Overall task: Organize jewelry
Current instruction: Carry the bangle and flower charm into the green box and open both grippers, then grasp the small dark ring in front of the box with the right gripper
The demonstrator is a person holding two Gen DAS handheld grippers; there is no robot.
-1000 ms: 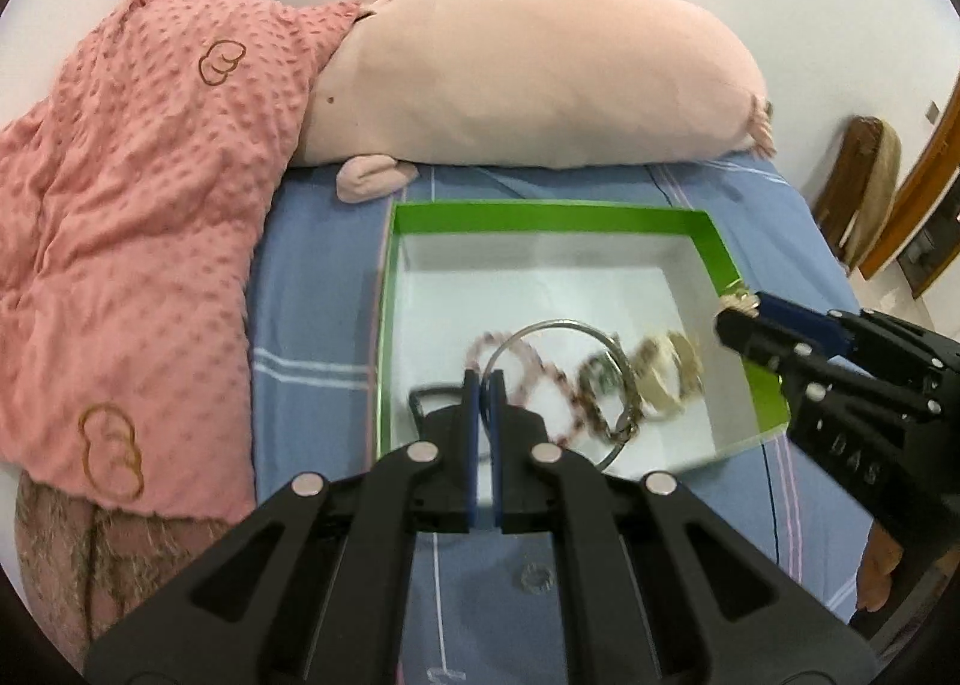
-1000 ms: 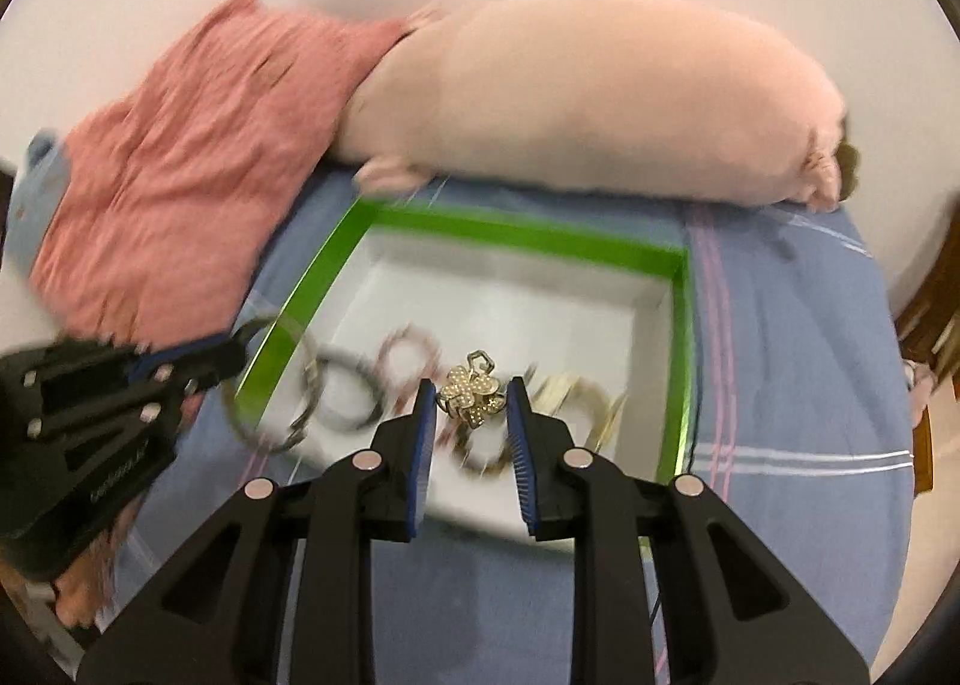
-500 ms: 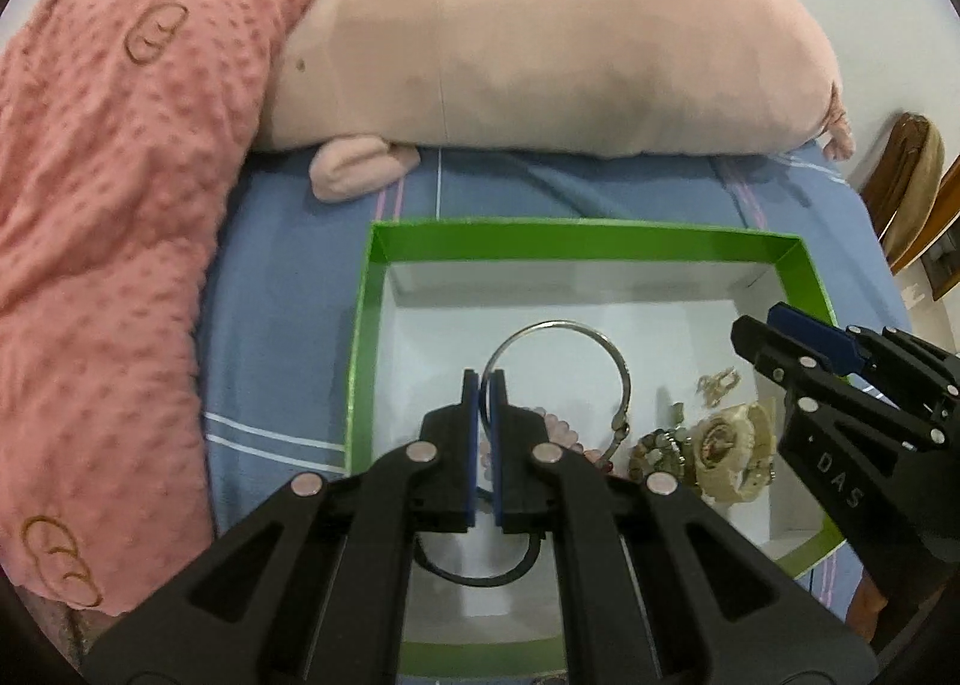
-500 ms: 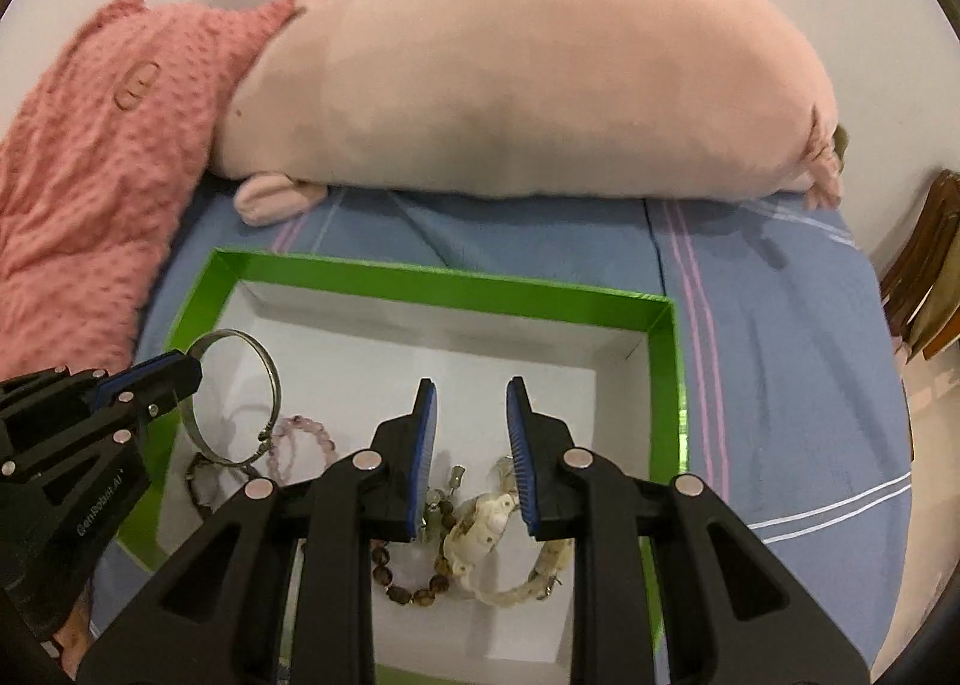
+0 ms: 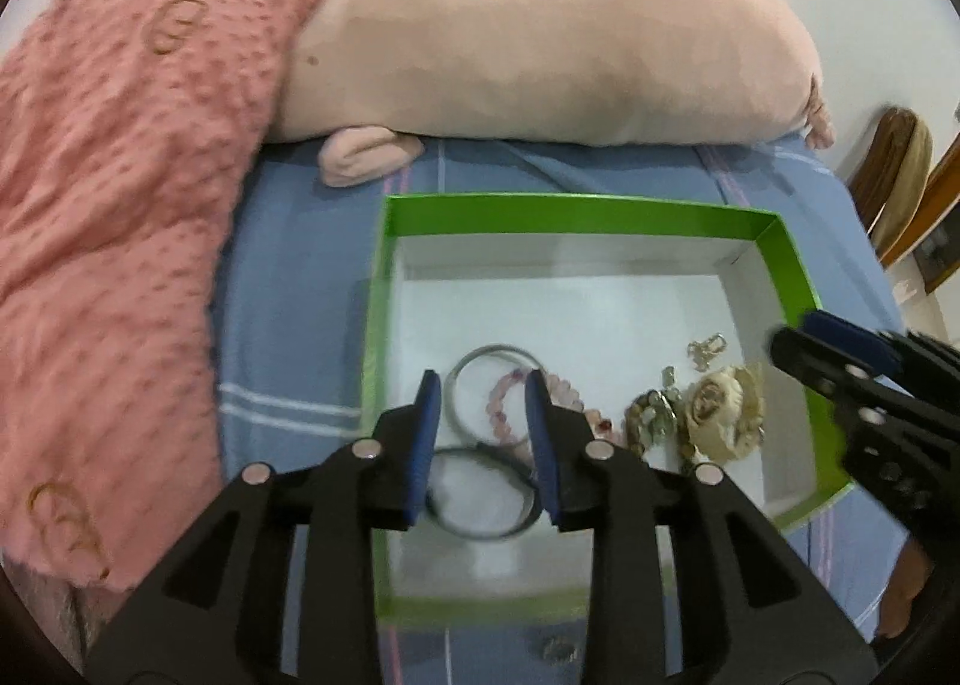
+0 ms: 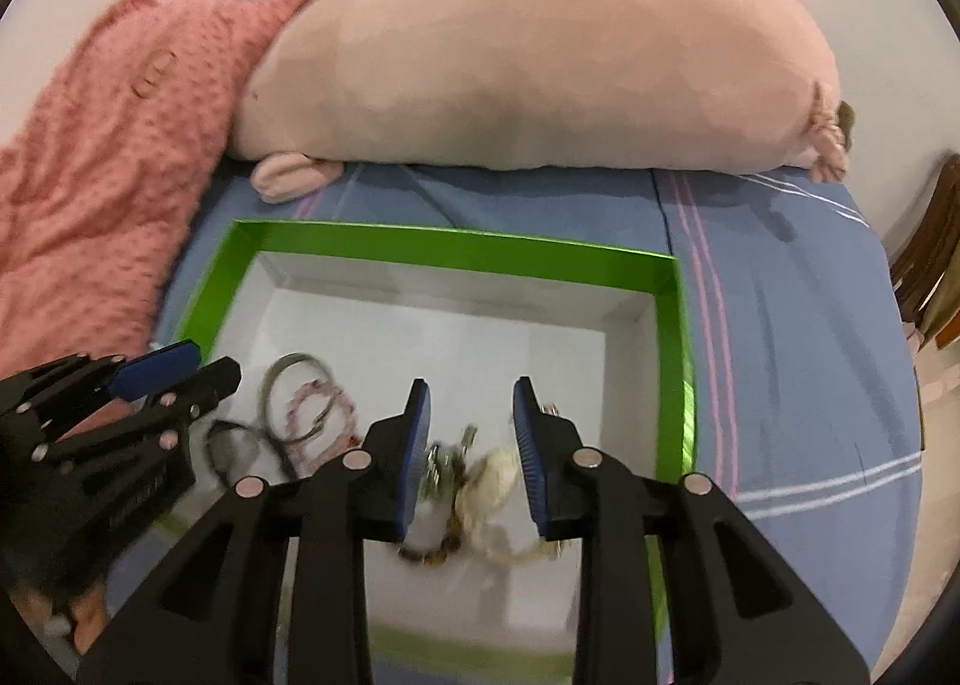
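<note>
A green-rimmed box (image 5: 576,212) with a white floor lies on the blue bedsheet. My left gripper (image 5: 483,406) is open and empty above a silver bangle (image 5: 480,362), a pink bead bracelet (image 5: 561,385) and a dark ring (image 5: 480,532) on the box floor. My right gripper (image 6: 471,416) is open and empty above a cream flower bracelet (image 6: 489,475) and a brown bead bracelet (image 6: 427,554). In the left wrist view the flower bracelet (image 5: 723,412) and a small gold clover piece (image 5: 707,349) lie at the box's right, near the right gripper (image 5: 840,361).
A large pink plush pig (image 5: 540,37) lies along the wall behind the box. A pink dotted blanket (image 5: 108,241) covers the bed's left side. A wooden chair (image 5: 900,187) stands at the far right. A small item (image 5: 558,652) lies on the sheet before the box.
My left gripper has opened and dropped the silver bangle into the box. My right gripper, which earlier let go of the gold clover piece, has opened wider and stays over the box.
</note>
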